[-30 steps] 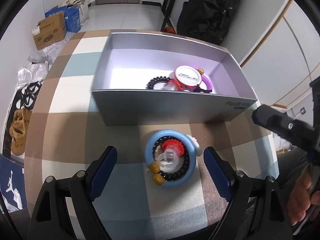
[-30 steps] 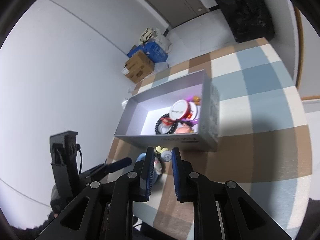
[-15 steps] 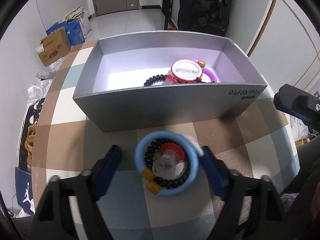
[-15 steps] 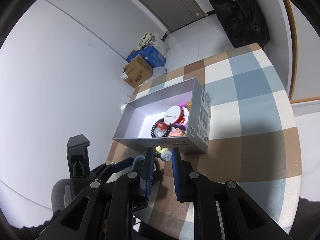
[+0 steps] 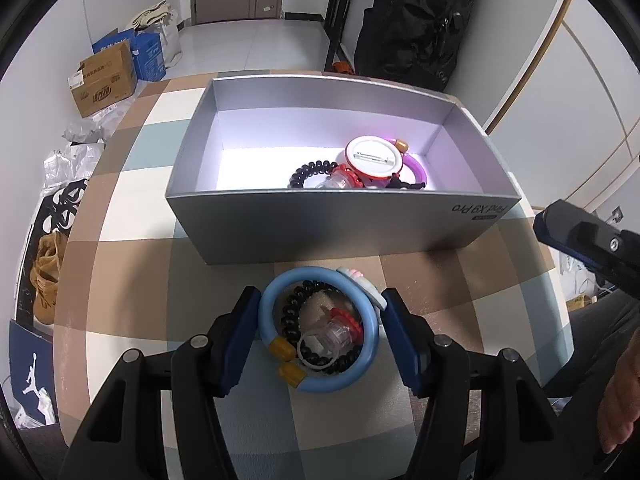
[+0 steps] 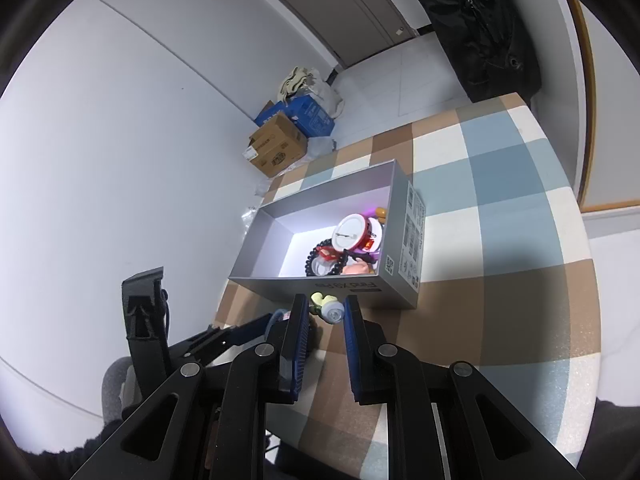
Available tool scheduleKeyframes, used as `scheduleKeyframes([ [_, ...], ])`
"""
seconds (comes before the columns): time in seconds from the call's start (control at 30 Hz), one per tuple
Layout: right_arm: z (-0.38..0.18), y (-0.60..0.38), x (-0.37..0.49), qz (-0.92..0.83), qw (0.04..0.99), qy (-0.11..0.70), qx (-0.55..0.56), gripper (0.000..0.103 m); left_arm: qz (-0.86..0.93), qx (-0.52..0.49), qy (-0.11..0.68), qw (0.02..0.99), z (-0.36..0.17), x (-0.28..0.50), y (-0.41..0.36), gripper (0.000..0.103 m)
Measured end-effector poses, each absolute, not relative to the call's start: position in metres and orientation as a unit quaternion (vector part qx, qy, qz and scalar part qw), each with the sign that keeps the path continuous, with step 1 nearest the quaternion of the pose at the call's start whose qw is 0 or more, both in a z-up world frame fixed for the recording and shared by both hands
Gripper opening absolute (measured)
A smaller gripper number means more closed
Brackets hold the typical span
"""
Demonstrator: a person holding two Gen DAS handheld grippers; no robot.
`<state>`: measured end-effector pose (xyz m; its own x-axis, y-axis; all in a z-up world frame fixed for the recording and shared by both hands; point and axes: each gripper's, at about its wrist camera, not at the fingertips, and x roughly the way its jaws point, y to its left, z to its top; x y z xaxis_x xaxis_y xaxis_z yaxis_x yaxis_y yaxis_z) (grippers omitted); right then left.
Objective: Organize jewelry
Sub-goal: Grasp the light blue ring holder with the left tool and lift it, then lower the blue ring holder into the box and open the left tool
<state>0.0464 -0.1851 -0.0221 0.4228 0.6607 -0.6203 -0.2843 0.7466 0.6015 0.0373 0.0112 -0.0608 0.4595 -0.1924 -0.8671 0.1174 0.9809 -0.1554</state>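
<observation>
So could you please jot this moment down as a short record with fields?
surface: checked tablecloth
container: open grey box, holding a white round badge, a purple ring and a black coil
target: blue bangle on the cloth in front of the box, black beads inside it
left hand-held gripper: jaws closing around the bangle
right hand-held gripper: nearly shut, holding nothing

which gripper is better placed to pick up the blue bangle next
Left: the left gripper already straddles the blue bangle, jaws closing on it. The right gripper is off to the side.
</observation>
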Motion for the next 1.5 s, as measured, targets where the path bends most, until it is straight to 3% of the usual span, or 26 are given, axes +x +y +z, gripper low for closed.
scheduleKeyframes([
  [1.1, 0.006, -0.159, 0.083, 0.308, 0.831, 0.418, 0.200, 0.016, -0.149, -0.176, 0.411, 0.882, 0.002, 0.068, 0.037, 0.056],
  [1.5, 0.005, -0.148, 0.110, 0.307, 0.832, 0.424, 0.186, 0.016, -0.127, -0.152, 0.419, 0.886, -0.008, 0.095, 0.031, 0.056],
])
